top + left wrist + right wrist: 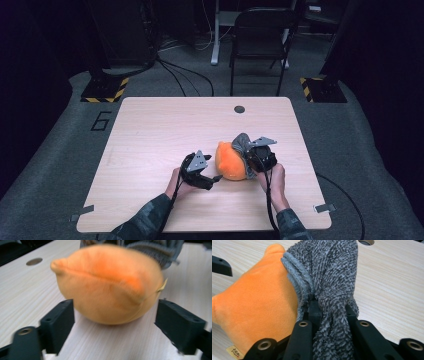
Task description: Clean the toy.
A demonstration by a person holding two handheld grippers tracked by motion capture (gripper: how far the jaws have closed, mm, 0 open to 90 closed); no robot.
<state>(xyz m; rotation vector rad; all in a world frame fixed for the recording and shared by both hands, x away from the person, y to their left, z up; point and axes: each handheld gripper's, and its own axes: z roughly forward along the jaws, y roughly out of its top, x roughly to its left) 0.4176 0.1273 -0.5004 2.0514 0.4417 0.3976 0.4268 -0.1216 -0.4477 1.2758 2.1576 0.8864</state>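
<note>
High view, toy: an orange plush toy lies on the worktop, lower centre-right of the frame, between the two hands.
High view, cloth: a grey fuzzy cloth hugs the toy's right and upper side, like a sleeve or cover partly on it.
High view, left tongs: just left of the toy's lower edge, tips pointing right at it.
High view, right tongs: pressed up against the cloth at the toy's right.
Left gripper view, toy: upper centre of the frame, blurred, resting on the worktop.
Left gripper view, tongs: jaws wide, one at lower left and one at lower right, flanking the toy's near end without pressing on it.
Right gripper view, cloth: centre of the frame, bunched into a rope that runs down between the jaws.
Right gripper view, tongs: clamped tight on that bunch of cloth; the toy sits at left, half under the cloth's hem.
Step, judged: working the cloth along or off the toy.
Doing it well: keep the right pinch firm; close the left tongs squarely across the toy's bare orange end, clear of the hem, then pull the two apart along the toy's length, low over the worktop, so the plush does not squirt out.
</note>
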